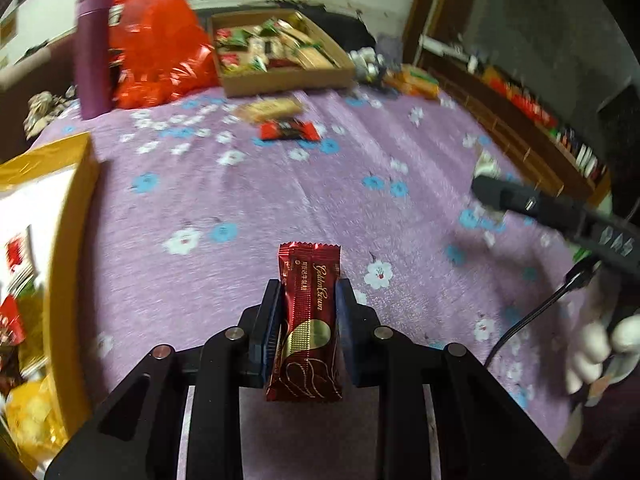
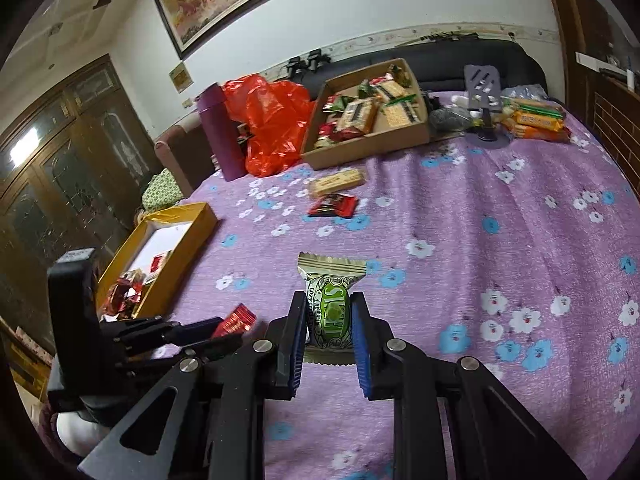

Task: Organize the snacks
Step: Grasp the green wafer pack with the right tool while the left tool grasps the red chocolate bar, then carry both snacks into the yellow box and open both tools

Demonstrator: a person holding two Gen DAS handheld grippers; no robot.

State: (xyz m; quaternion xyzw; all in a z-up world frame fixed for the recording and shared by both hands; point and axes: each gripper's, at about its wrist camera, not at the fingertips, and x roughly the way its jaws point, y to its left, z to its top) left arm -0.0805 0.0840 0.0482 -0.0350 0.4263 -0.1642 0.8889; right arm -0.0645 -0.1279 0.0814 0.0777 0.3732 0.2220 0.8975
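Observation:
My left gripper (image 1: 308,286) is shut on a dark red snack bar (image 1: 306,332), which it holds upright above the purple flowered cloth (image 1: 248,208). The right wrist view shows that bar (image 2: 236,320) low on the left. My right gripper (image 2: 329,298) is shut on a green and silver snack packet (image 2: 330,276). A yellow box (image 2: 192,236) with several snacks lies to the left, and its wall (image 1: 76,184) is close beside the left gripper. At the back stands a cardboard box (image 2: 372,144) full of snacks. In front of it lie a red-black packet (image 2: 334,205) and a beige cracker packet (image 2: 338,181).
A purple flask (image 2: 222,132) and a red plastic bag (image 2: 272,120) stand back left. Orange packets (image 2: 536,120) and a grey stand (image 2: 484,92) sit back right. A black cable (image 1: 532,316) and a white-gloved hand (image 1: 600,344) are at the right edge.

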